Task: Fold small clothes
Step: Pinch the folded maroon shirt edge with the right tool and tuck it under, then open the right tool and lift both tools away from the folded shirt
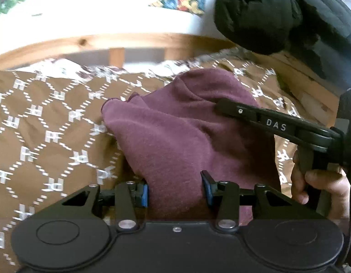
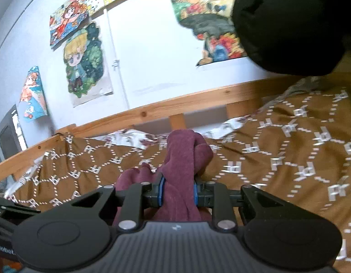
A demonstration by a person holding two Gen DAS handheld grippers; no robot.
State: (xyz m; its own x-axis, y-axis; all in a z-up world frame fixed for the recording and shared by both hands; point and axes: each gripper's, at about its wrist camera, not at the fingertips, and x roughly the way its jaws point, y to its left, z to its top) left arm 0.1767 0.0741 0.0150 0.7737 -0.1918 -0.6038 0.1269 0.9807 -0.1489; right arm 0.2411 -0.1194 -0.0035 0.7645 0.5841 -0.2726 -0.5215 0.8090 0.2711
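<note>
A wooden bed rail [image 2: 198, 100] runs across the middle of the right wrist view, with a white wall [image 2: 148, 52] hung with drawings behind it; the brown patterned bedspread [image 1: 45, 122] lies open at the left of the left wrist view. A black padded shape [image 1: 255, 16] crowds the upper right corner.

The maroon garment [image 1: 180, 132] is bunched at centre, above the bedspread. The left tool [image 1: 175, 188] is clamped on its lower fold, at bottom centre. The right tool [image 2: 178, 193] is pinched together on a twisted strand of the same cloth, and its black arm reaches in from the right of the left wrist view, gripped by a hand [image 1: 316, 188].
</note>
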